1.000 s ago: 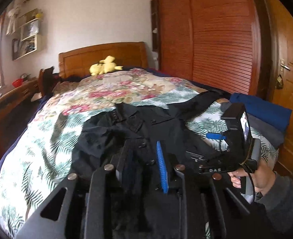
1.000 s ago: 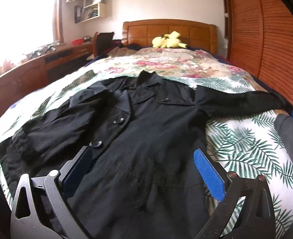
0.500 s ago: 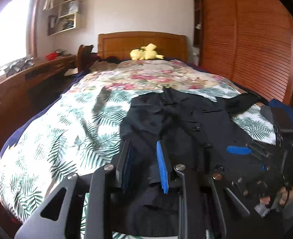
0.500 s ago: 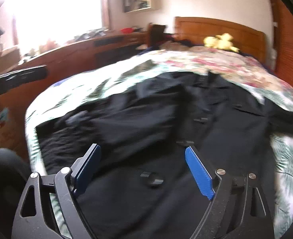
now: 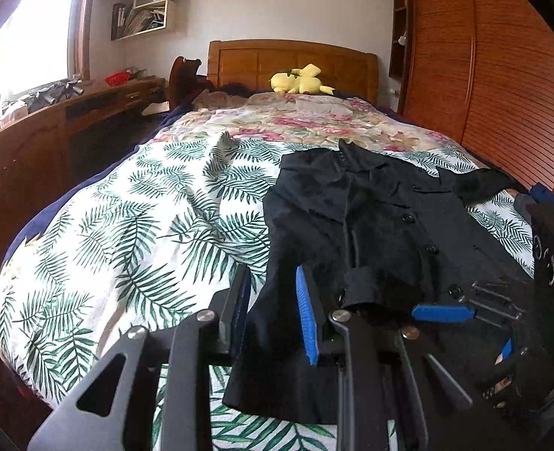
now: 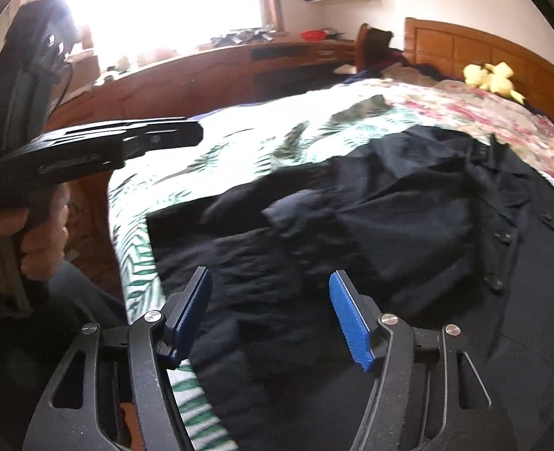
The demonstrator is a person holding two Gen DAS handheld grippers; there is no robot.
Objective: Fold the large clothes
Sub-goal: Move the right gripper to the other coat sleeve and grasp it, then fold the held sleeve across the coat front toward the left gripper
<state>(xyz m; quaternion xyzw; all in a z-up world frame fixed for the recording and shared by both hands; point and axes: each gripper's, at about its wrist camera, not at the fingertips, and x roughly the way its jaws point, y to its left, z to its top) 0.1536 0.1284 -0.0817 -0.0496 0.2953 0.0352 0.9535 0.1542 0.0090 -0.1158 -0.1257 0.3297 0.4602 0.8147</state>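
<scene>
A black buttoned coat (image 5: pixel 371 225) lies spread on the bed, collar toward the headboard; its left sleeve is folded in over the front, cuff (image 5: pixel 371 293) near the hem. It also fills the right wrist view (image 6: pixel 389 225). My left gripper (image 5: pixel 273 312) is open over the coat's lower left edge, holding nothing. My right gripper (image 6: pixel 271 315) is open just above the coat's lower left part, empty; it also shows in the left wrist view (image 5: pixel 442 314). The left gripper shows in the right wrist view (image 6: pixel 186 135), held in a hand.
The bed has a palm-leaf cover (image 5: pixel 145 225) and a floral quilt (image 5: pixel 307 120). A yellow plush toy (image 5: pixel 299 80) sits by the wooden headboard. A wooden desk (image 5: pixel 51 131) runs along the left; a slatted wardrobe (image 5: pixel 502 94) stands right. Blue and grey folded cloth (image 5: pixel 540 193) lies at the bed's right edge.
Both grippers have swung left across the coat. The left sleeve now lies folded over the coat's front. The right gripper moved toward the coat's lower left part.
</scene>
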